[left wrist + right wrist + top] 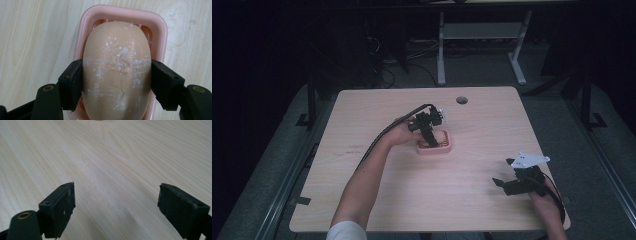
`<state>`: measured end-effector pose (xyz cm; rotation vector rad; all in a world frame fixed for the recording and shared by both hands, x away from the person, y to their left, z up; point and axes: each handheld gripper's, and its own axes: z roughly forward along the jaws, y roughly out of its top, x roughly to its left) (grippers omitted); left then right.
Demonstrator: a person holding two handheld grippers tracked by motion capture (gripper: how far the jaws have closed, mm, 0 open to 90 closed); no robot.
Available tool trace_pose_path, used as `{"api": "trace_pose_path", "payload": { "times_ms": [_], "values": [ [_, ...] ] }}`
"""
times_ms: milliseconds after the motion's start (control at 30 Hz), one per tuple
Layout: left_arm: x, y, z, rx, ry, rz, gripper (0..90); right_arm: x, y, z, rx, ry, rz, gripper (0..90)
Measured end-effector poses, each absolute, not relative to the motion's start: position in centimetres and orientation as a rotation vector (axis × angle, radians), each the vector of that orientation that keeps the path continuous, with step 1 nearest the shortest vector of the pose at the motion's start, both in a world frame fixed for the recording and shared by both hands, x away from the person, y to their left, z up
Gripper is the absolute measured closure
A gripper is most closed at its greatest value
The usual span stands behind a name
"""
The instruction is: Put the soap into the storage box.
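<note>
The soap bar lies in the pink soap dish, directly between the left hand-held gripper jaws. It looks dense, rigid and likely slippery, best pinched across its waist. Both pads press its flanks, clenched on it. The right hand-held gripper hovers released above the surface.

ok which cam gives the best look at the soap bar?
Left gripper view: the soap bar fills the frame, squeezed between the left gripper jaws, lying in the pink dish. In the high view the gripper hides most of it. Right gripper view shows bare table.
</note>
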<state>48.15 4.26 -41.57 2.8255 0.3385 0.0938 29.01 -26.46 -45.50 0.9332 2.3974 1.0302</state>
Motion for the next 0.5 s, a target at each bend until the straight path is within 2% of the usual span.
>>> {"api": "trace_pose_path", "payload": {
  "times_ms": [500],
  "values": [
    [48.13, 4.22, -41.61, 2.823, 0.339, 0.106, 31.4, 29.0, -26.44, -45.53, 0.931, 2.399, 1.028, 13.9]
  ]
}}
